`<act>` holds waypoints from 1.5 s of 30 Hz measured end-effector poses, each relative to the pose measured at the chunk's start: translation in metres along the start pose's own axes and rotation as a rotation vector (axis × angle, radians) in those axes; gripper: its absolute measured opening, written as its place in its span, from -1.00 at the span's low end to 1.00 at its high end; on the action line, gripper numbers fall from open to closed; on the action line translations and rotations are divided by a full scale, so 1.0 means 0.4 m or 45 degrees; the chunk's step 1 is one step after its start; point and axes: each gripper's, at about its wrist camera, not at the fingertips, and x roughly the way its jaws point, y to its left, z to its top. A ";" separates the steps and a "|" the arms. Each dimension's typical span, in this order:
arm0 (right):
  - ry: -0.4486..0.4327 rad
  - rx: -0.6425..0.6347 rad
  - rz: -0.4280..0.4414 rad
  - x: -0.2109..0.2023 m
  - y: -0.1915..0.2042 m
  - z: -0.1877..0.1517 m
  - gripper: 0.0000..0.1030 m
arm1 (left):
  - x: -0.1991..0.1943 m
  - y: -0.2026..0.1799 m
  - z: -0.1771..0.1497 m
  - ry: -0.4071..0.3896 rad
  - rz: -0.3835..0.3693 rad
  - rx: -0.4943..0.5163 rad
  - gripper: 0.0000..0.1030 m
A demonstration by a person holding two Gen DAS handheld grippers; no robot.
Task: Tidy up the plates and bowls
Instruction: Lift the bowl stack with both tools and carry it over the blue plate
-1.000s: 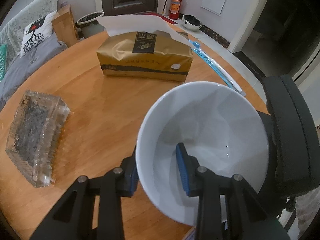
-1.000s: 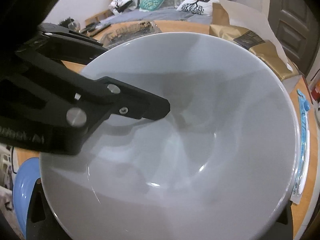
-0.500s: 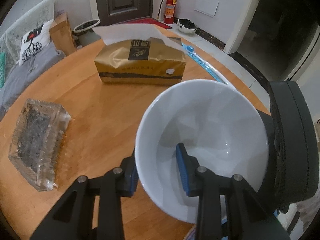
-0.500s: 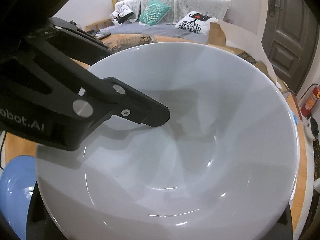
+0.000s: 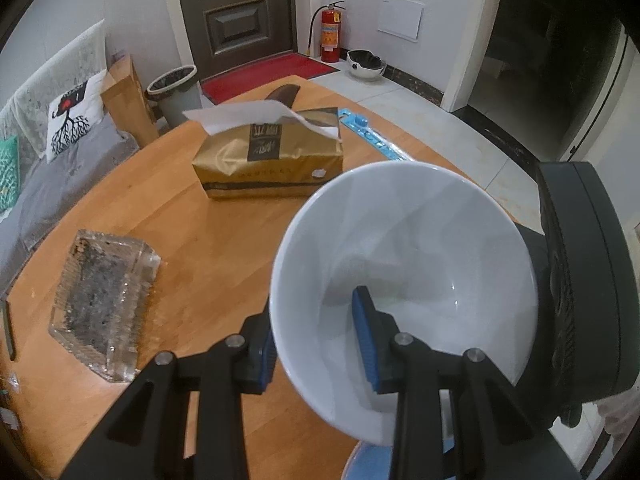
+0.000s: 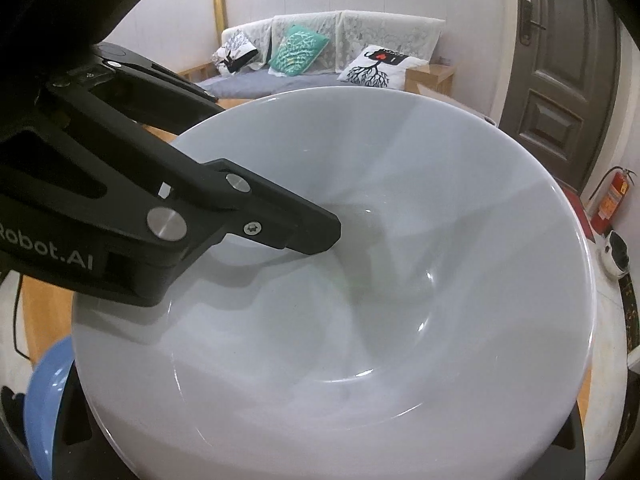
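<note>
A white bowl (image 5: pixel 420 248) hangs tilted above the round wooden table (image 5: pixel 200 240). My left gripper (image 5: pixel 312 308) is shut on its near rim, one blue pad inside the bowl and the other outside the wall. From the right wrist camera the same bowl (image 6: pixel 360 320) fills the picture, and the left gripper's inner finger (image 6: pixel 280 224) reaches into it. Just beyond the bowl's far side stands the dark body of the right-hand tool (image 5: pixel 580 280). That gripper's fingertips are hidden under the bowl. A blue dish (image 6: pixel 44 400) lies below the bowl, and its edge (image 5: pixel 368 464) also shows in the left wrist view.
A gold tissue box (image 5: pixel 272 160) stands at the middle of the table. A ribbed glass tray (image 5: pixel 104 304) lies to the left. A blue packaged toothbrush (image 5: pixel 372 136) sits by the far right edge. A sofa (image 6: pixel 320 68) is beyond the table.
The bowl has risen with both hands, and the table and tissue box look farther away. The left grip on the rim is the same.
</note>
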 end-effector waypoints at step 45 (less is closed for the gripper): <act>-0.040 -0.018 -0.064 -0.252 0.184 -0.137 0.97 | -0.221 -0.206 -0.195 -0.097 0.024 0.033 -0.39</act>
